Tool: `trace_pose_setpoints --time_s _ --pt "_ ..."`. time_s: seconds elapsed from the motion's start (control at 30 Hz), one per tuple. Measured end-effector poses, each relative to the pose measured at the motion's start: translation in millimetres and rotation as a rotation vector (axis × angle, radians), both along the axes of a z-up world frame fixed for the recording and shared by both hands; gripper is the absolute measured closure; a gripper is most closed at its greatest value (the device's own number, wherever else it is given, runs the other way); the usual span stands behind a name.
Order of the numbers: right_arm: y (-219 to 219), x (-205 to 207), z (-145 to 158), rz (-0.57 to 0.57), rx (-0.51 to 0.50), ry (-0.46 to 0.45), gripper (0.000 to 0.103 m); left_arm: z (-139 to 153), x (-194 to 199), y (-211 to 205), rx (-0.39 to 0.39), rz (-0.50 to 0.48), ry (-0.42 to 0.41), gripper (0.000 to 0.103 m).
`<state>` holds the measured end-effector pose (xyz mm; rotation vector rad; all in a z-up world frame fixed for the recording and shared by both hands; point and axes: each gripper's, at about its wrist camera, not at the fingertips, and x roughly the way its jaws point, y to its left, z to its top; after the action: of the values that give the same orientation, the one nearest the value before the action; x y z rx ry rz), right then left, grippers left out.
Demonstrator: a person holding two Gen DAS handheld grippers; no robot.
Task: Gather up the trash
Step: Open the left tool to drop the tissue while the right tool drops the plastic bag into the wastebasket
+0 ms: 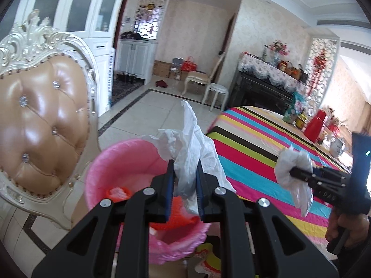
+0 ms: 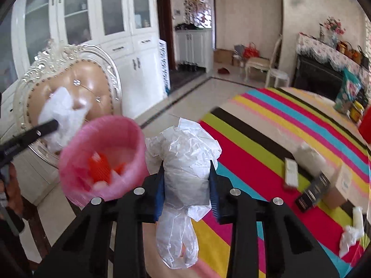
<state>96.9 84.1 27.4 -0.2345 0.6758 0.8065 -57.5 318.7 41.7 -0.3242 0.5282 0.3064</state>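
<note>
Gripping crumpled white wrapper (image 1: 187, 153), left tongs (image 1: 184, 169) clamped tight, above pink-lined bin (image 1: 120, 162). Right tongs (image 2: 187, 173) pinched on clear plastic glove (image 2: 185, 185), just beside bin, over counter edge. Bin bottom half hidden behind tongs; orange scraps inside, blurred. Box and dark pack at right counter edge smeared, unreadable. More crumpled tissue (image 2: 350, 236) lies on striped cloth (image 2: 266, 127). Padded chair (image 1: 44, 120) behind bin. Tiled floor, white cabinets, dark fireplace beyond.

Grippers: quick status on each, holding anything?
Left gripper: shut on a crumpled white tissue, over the pink bin.
Right gripper: shut on a clear plastic glove.
</note>
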Motion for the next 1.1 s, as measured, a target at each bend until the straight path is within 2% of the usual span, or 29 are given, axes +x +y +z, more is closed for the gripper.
trace_pose_setpoints --time_s 0.23,0.4,0.6,0.63,0.7,0.77,0.8,0.97,1.1 --pt "74 -11 16 0.124 0.017 -0.01 0.07 -2 -9 31 -0.014 0.073 0.02 0.086" --pt "119 -11 8 0.179 -0.008 0.008 0.068 -7 -14 49 -0.029 0.107 0.035 0.084" --pt "148 -11 1 0.217 -0.017 0.006 0.066 -12 -14 65 -0.051 0.112 0.038 0.084" --pt "149 -10 0 0.221 -0.016 0.01 0.065 -13 -13 68 -0.058 0.112 0.041 0.083" --pt "154 -8 -3 0.229 -0.009 0.019 0.058 -15 -10 72 -0.064 0.115 0.045 0.071" --pt "157 -6 -6 0.235 -0.01 0.022 0.046 -16 -10 74 -0.071 0.122 0.04 0.066" --pt "159 -6 -8 0.238 -0.012 0.023 0.044 -17 -10 75 -0.072 0.124 0.04 0.065" --pt "159 1 -13 0.224 -0.012 0.025 0.042 -18 -11 75 -0.077 0.13 0.038 0.063" --pt "144 7 -12 0.184 -0.006 0.017 0.039 -18 -11 72 -0.073 0.126 0.038 0.062"
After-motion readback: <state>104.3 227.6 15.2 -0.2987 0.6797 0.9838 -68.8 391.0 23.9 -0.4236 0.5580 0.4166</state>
